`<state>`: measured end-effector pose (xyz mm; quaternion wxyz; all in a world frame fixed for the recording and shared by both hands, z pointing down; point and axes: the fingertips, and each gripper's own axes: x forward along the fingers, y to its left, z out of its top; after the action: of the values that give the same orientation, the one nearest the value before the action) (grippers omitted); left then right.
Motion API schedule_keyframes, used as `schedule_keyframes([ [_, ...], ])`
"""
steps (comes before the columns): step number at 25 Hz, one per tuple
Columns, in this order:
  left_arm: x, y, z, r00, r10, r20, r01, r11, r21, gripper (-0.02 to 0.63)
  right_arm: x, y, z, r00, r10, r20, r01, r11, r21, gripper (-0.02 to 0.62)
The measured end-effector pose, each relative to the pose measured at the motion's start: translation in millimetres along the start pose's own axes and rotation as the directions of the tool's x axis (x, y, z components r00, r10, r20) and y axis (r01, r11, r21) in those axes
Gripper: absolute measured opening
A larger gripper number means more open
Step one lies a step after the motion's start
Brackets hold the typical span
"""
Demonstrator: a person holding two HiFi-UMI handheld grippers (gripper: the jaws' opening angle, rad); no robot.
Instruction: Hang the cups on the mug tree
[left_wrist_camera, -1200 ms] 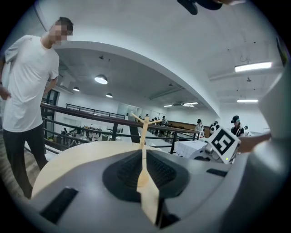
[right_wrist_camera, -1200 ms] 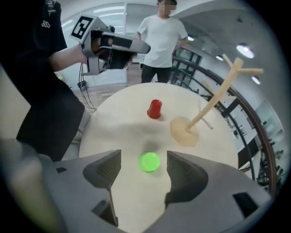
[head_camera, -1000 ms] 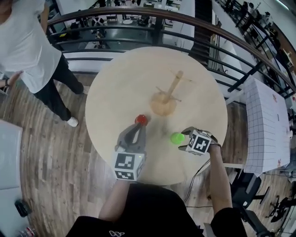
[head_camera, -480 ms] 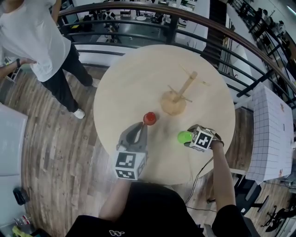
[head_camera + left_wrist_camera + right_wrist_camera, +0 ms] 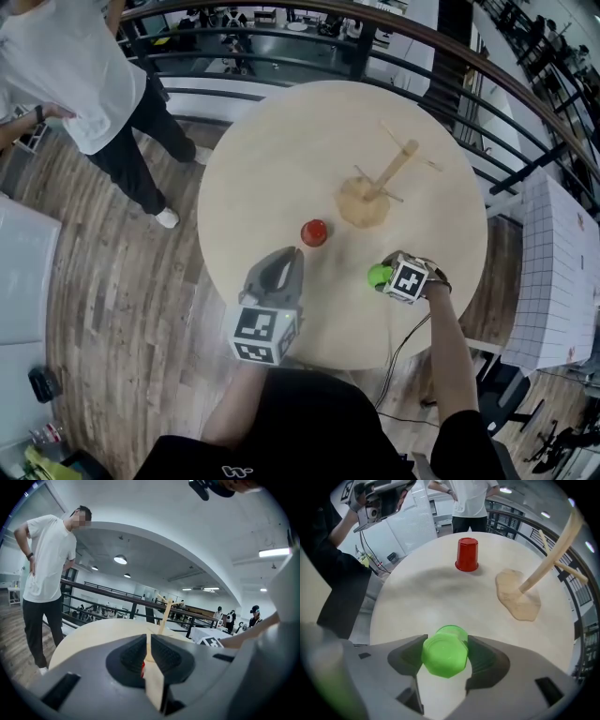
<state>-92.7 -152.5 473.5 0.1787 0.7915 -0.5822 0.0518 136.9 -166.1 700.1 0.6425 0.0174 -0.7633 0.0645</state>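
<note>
A green cup [image 5: 445,651] lies on its side on the round table, its base toward the right gripper's camera. My right gripper [image 5: 445,645] has it between the jaws, which are closing, and both pads touch its sides. In the head view the green cup [image 5: 376,274] pokes out left of the right gripper [image 5: 382,277]. A red cup [image 5: 314,232] stands upside down mid-table, also seen in the right gripper view [image 5: 467,554]. My left gripper [image 5: 292,253] is shut and empty, just short of it. The bare wooden mug tree [image 5: 389,178] stands beyond.
The round pale table [image 5: 272,150] ends close to my body. A person in a white shirt [image 5: 84,84] stands at the far left on the wooden floor. A dark railing [image 5: 281,56] curves behind the table, and a white gridded table [image 5: 548,272] stands at the right.
The right gripper's jaws have drawn in around the green cup. The left gripper's tips, which were at the red cup, now sit a little back from it.
</note>
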Motion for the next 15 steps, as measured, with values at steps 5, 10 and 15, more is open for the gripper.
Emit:
schedule_keyframes([
  [5, 0, 0, 7, 1.0, -0.005, 0.012, 0.005, 1.0, -0.004, 0.034, -8, 3, 9, 0.999, -0.014, 0.037, 0.014, 1.0, 0.005, 0.272],
  [10, 5, -4, 13, 0.999, -0.036, 0.03, 0.036, 0.999, -0.01, 0.034, -50, 6, 51, 0.939, -0.041, 0.343, -0.005, 0.991, 0.131, 0.272],
  [15, 17, -20, 25, 0.996, -0.077, 0.041, 0.077, 0.997, 0.0, 0.034, -120, 3, 76, 0.809, -0.174, 0.561, 0.078, 0.978, 0.192, 0.272],
])
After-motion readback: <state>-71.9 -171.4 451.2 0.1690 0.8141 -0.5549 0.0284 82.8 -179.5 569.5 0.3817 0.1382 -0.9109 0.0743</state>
